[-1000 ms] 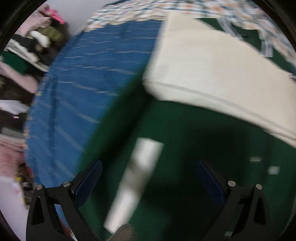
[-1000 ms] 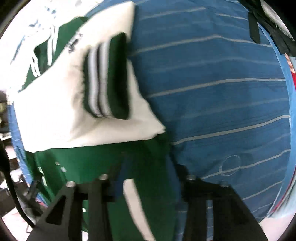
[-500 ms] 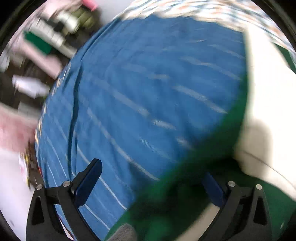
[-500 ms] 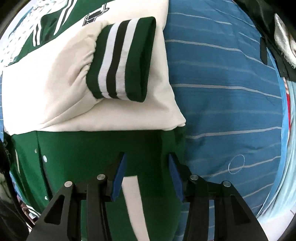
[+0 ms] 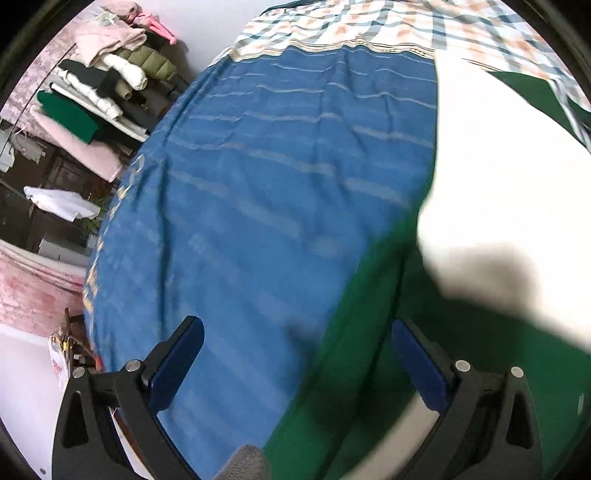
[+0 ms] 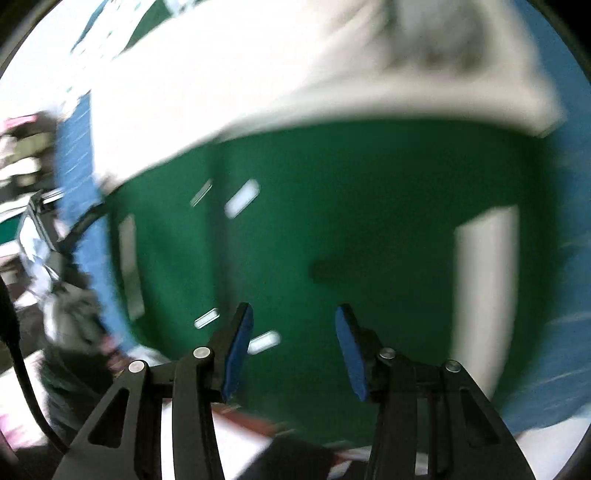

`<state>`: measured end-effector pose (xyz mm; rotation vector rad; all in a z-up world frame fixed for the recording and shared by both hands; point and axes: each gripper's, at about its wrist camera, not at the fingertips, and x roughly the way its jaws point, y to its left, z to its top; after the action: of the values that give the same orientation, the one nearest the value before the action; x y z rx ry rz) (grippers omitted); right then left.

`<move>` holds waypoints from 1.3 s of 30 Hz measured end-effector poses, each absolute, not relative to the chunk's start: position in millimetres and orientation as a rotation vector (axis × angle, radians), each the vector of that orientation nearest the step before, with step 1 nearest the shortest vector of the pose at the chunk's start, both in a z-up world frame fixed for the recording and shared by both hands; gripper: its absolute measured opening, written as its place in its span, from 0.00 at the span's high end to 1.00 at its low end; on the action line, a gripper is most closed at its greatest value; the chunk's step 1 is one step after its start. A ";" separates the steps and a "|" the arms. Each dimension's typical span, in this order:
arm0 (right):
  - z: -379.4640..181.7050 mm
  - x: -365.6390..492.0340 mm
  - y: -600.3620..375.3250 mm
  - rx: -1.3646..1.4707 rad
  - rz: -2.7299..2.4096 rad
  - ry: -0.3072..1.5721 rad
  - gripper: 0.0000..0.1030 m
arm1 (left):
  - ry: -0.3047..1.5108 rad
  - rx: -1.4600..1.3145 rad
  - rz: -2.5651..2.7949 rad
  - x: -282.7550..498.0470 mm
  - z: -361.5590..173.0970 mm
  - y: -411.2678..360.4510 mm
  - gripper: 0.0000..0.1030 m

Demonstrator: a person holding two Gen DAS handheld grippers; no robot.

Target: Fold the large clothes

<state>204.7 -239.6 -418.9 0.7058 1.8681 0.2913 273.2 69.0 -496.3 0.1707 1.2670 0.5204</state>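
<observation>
A green varsity jacket (image 6: 351, 206) with cream sleeves (image 6: 280, 74) lies on a bed with a blue striped sheet (image 5: 258, 206). In the left wrist view its green hem (image 5: 369, 332) and a cream sleeve (image 5: 498, 177) fill the right side. My left gripper (image 5: 295, 365) is open and empty, low over the jacket's left edge and the sheet. My right gripper (image 6: 293, 347) is open and empty over the green body, near the snap buttons (image 6: 242, 197). The right wrist view is blurred by motion.
A checked blanket (image 5: 369, 26) lies at the bed's far end. Stacked folded clothes (image 5: 103, 85) sit on a shelf left of the bed. A white pocket stripe (image 6: 484, 280) marks the jacket's right side. The bed's edge runs along the left.
My right gripper has opened wider and swung left across the jacket's green body, away from its right edge. My left gripper stays open and has shifted slightly over the jacket's left edge.
</observation>
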 end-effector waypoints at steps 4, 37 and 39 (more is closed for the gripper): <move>-468.5 176.3 -176.4 0.858 0.358 1.976 0.53 | 1.338 0.211 0.514 202.9 -484.0 63.2 0.00; -340.6 186.1 -360.6 0.466 -0.016 1.747 0.47 | 1.423 0.265 0.558 158.9 -533.2 8.0 0.00; -347.1 196.9 -408.8 0.468 -0.046 1.730 0.47 | 1.381 0.270 0.568 156.3 -516.5 -5.4 0.00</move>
<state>196.9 -408.8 -347.1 0.4681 1.7301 -0.0457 156.3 -5.4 -516.5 0.2702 1.3808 0.5676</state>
